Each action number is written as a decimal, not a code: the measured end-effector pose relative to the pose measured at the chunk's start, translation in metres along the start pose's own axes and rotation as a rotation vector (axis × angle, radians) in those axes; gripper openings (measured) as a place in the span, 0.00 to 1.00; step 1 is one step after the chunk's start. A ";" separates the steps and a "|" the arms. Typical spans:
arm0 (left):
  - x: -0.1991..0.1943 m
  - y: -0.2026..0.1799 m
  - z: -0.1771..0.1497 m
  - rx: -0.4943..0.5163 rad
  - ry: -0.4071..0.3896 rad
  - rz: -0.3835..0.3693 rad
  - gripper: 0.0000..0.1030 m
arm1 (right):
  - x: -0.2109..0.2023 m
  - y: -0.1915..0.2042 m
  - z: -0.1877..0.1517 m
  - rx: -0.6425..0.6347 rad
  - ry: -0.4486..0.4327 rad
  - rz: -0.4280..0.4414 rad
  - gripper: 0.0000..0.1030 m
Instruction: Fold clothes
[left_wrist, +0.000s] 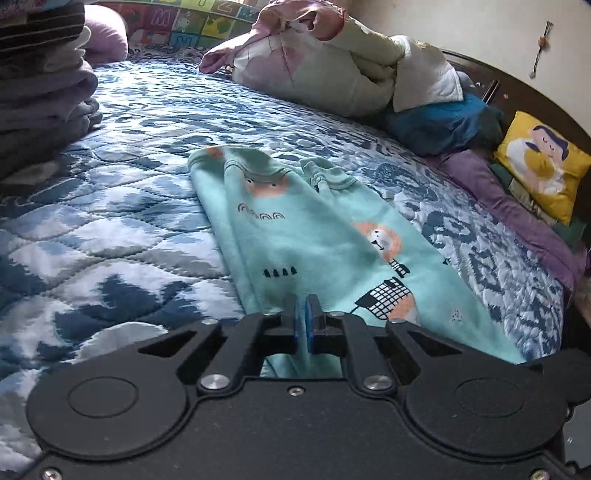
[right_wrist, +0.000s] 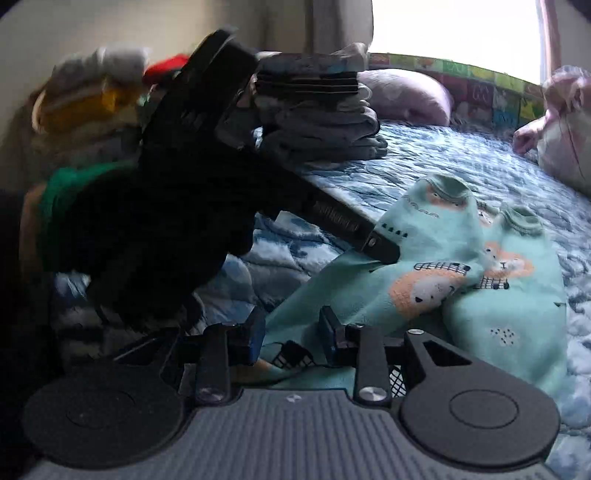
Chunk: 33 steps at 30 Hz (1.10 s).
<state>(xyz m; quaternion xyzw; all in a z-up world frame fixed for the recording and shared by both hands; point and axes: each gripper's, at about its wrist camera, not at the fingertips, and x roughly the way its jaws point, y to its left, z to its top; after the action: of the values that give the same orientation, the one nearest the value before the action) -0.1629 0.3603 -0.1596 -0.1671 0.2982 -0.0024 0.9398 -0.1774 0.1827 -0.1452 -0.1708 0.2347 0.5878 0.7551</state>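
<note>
Both your grippers were at the near end of mint-green printed pyjama trousers lying on a blue-and-white quilted bedspread.

Your left gripper was clamped on the fabric's near edge. Your right gripper stood partly apart with cloth between its pads; you could not tell whether they pressed it. The legs ran away toward the bedspread's middle, cuffs farthest. Beyond sat a stack of folded clothes and a bundled quilt.
</note>
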 end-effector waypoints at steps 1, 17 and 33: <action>-0.003 -0.003 0.001 0.010 -0.005 0.002 0.06 | -0.001 0.002 0.001 -0.014 0.004 -0.006 0.32; 0.065 0.034 0.077 -0.014 -0.003 0.209 0.07 | -0.008 0.000 -0.006 0.063 -0.034 0.065 0.39; -0.097 -0.017 -0.041 -0.382 -0.062 0.112 0.51 | -0.127 -0.107 -0.028 0.597 -0.291 -0.065 0.56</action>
<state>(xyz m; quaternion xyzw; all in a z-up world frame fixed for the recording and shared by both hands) -0.2641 0.3415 -0.1311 -0.3254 0.2729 0.1114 0.8985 -0.1032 0.0389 -0.1000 0.1362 0.2805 0.4869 0.8159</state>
